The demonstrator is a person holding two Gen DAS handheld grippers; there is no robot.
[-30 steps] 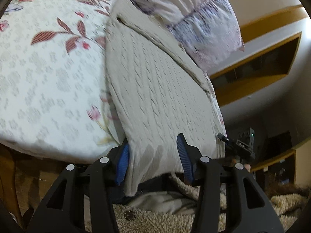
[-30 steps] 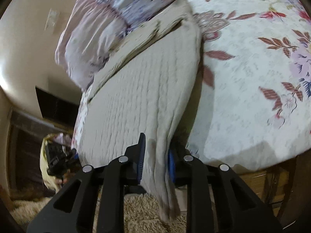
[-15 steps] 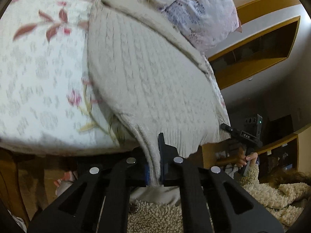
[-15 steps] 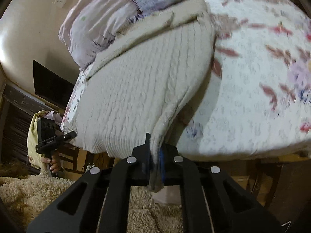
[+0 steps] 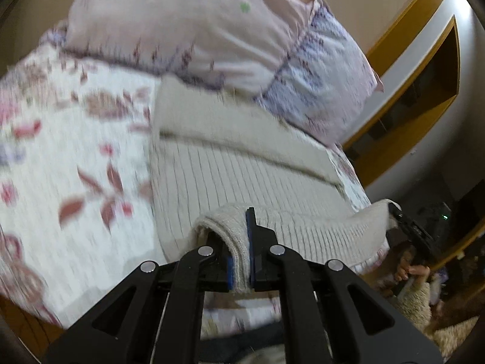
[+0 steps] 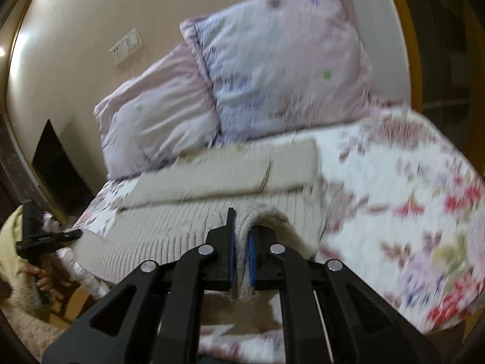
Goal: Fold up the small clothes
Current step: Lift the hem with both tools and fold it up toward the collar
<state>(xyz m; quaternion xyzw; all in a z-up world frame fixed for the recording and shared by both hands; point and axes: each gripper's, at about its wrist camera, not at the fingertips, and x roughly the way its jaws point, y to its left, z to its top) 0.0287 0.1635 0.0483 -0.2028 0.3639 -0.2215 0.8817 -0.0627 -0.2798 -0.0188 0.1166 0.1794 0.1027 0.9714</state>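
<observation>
Beige knit sweater (image 5: 242,182) lies flat on floral bedspread (image 5: 75,151), below pillows (image 5: 212,39). Your left gripper (image 5: 241,261) and right gripper (image 6: 241,261) each pinch a hem corner, raised off bedspread. Likely mid-fold: next carry hem toward pillows, level, then let go.

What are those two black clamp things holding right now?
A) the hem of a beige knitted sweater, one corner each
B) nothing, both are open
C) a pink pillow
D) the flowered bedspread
A: the left gripper and the right gripper are each shut on the folded edge of the beige knitted sweater lying on the flowered bedspread.
</observation>
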